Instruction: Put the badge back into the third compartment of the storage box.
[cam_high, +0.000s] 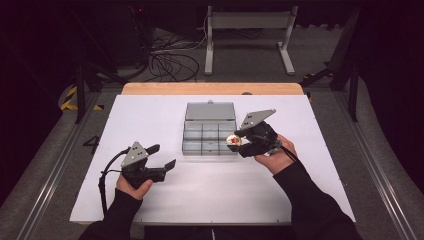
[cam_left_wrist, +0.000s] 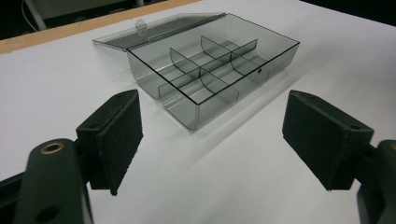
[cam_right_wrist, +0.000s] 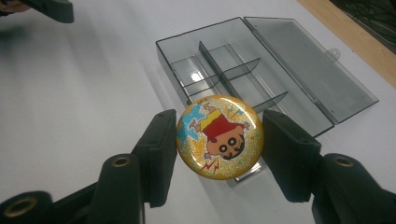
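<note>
Near the tabletop's front left: left gripper (cam_high: 161, 156), jaws spread wide, nothing between them, pointed toward the box (cam_left_wrist: 212, 74). Right of centre: right gripper (cam_right_wrist: 219, 140) clamped on a round glittery cartoon badge (cam_right_wrist: 220, 136), held by its edges just above the box's near right corner. Toward the far edge: lid (cam_high: 210, 111) open, laid flat.
</note>
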